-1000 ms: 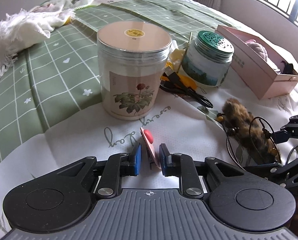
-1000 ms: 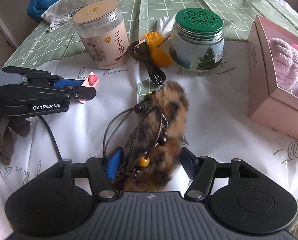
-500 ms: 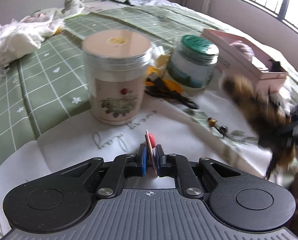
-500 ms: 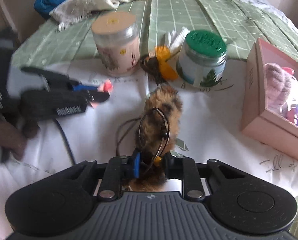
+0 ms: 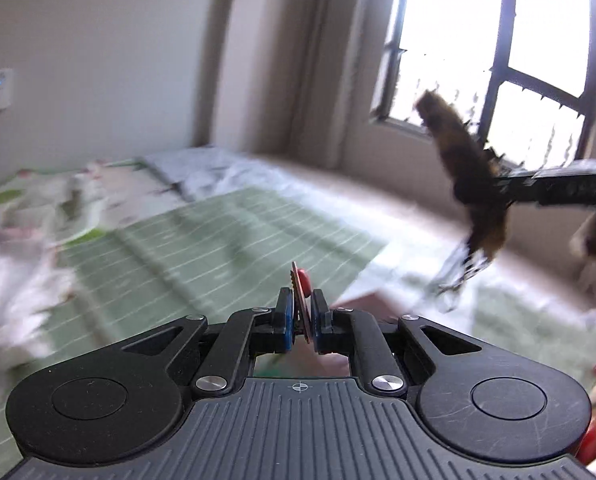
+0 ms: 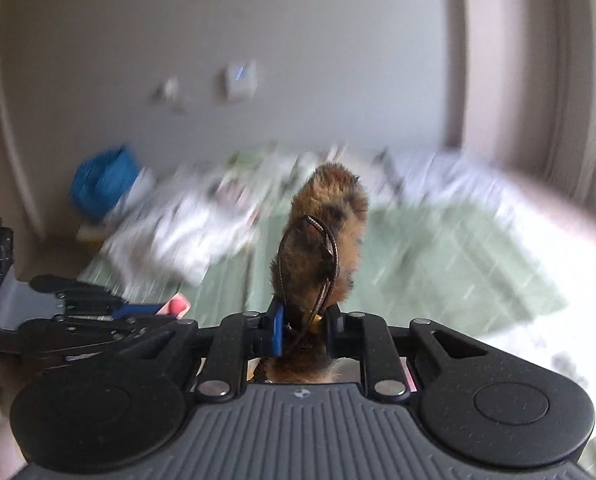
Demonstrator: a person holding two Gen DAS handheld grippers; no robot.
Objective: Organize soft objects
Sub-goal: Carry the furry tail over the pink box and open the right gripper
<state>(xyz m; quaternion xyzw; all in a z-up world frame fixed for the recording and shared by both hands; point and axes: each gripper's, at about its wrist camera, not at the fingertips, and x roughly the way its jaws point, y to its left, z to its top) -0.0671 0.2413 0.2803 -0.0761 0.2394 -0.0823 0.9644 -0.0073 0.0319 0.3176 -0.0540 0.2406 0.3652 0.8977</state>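
My left gripper (image 5: 301, 312) is shut on a thin pink card with a red heart (image 5: 300, 285), held edge-on in the air above the bed. My right gripper (image 6: 302, 326) is shut on a brown spotted furry piece (image 6: 325, 232) with a dark cord and beads; it sticks up from the jaws. In the left wrist view the furry piece (image 5: 463, 172) hangs high at the right, in front of the window. In the right wrist view the left gripper (image 6: 98, 312) is low at the left with the pink card (image 6: 174, 305) at its tip. The jars and the pink box are out of view.
The bed with a green checked cover (image 5: 218, 240) and white sheets (image 6: 497, 216) lies below, blurred by motion. A blue bag (image 6: 104, 180) sits at the far left by the wall. A barred window (image 5: 497, 60) is at the right.
Both grippers have risen well above the bed and tilted up, each still holding its object. The jars and pink box have dropped out of view. Both views are blurred.
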